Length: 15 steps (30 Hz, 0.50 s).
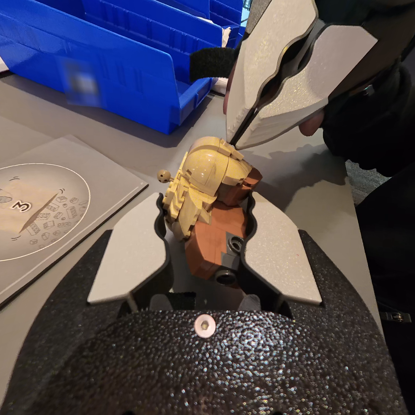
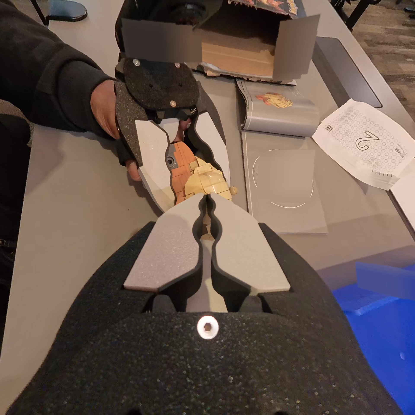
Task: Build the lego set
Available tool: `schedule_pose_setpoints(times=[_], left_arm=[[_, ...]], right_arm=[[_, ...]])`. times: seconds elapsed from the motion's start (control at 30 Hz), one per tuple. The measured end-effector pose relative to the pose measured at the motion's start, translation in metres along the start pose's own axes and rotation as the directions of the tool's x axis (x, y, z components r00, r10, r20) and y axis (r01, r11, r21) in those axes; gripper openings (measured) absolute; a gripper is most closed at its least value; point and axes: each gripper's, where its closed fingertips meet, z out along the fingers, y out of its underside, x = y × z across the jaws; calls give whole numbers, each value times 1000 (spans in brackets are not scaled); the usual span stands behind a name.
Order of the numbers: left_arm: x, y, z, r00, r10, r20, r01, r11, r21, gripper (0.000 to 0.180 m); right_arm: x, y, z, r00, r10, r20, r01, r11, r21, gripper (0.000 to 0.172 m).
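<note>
Left gripper (image 1: 205,215) fingers clamp brick model (image 1: 208,202); right gripper (image 1: 233,143) fingers clenched, touching its top; table (image 1: 303,190) edge beside.

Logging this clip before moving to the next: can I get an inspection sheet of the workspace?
Surface: grey table, mostly bare near the grippers.
Things: tan and brown brick model.
Clutter: booklets, paper bag, open box.
Grippers: left gripper clamps the model on both sides; right gripper shut, tips touching the model's tan top.
Cables: nothing seen.
Surroundings: blue bins; carpet; person's dark sleeve.
</note>
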Motion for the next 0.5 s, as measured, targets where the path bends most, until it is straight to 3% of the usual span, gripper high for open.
schedule_pose_setpoints(times=[0.5], left_arm=[[-2, 6, 1, 999, 21, 29, -20, 999, -45, 69]], right_arm=[[-3, 5, 4, 999, -33, -39, 29, 995, -96, 0]])
